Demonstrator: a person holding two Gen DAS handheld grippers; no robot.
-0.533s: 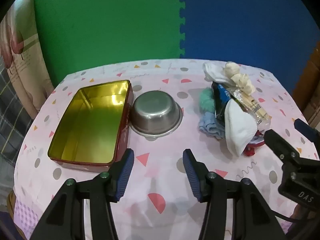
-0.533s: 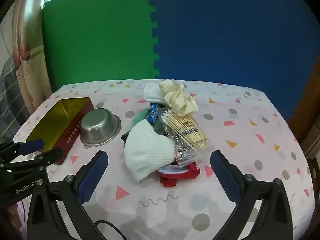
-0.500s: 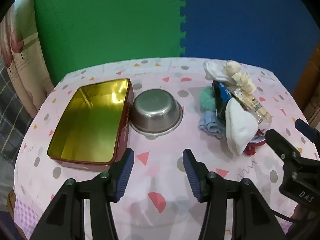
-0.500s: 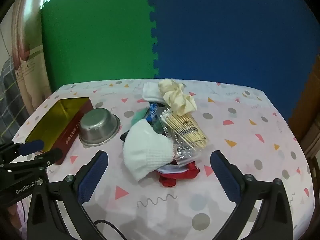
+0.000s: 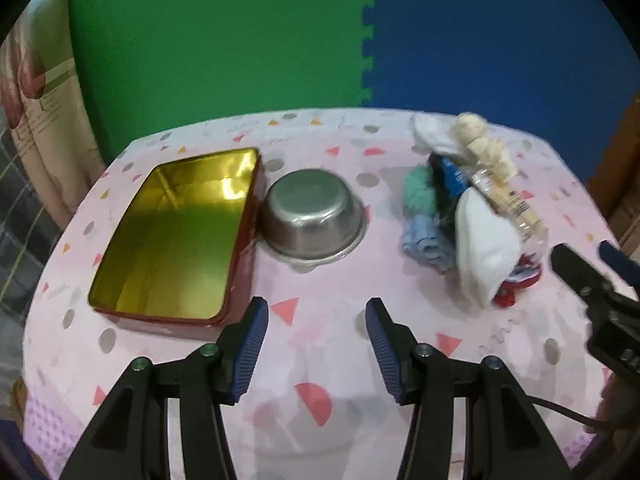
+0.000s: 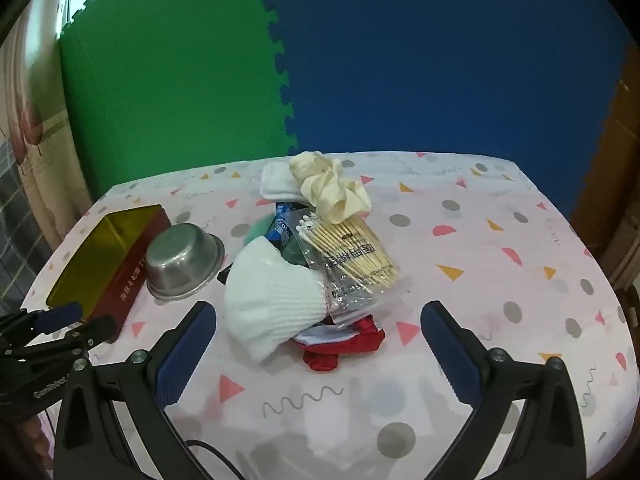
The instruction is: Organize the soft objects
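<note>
Progress: While nothing is yet sorted, we judge the task to be at its very start; the red tin [image 5: 172, 236] shows only its bare gold floor and the steel bowl [image 5: 314, 216] holds nothing we can see.
Left to do: every soft piece in the pile [image 6: 312, 264] is yet to be lifted and placed, as we read it.
Pile place: we see it in the middle of the tabletop [image 6: 500, 264], toward the far edge, with the bowl just beside it and the tin beyond the bowl, near the left edge.
Left gripper [image 5: 316, 340]: we hold it with its fingers spread over bare cloth, pinching nothing.
Right gripper [image 6: 316, 352]: we hold it spread wide before the pile, nothing between its pads.
Soft pieces: a white knit glove [image 6: 272, 300], ribbed and limp; a cream scrunchie [image 6: 332, 188], glossy and ruffled; a folded white cloth [image 6: 276, 184]; a red fabric bundle [image 6: 344, 344], shiny; a teal fluffy piece [image 5: 418, 192]; a pale blue cloth [image 5: 424, 240].
Stiffer pieces: a clear crinkled bag of cotton swabs [image 6: 352, 256] lies on top, and a dark blue wrapper [image 6: 282, 224] is tucked beneath it.
Containers: the tin is rectangular with rounded corners; the bowl is round, brushed and dull.
</note>
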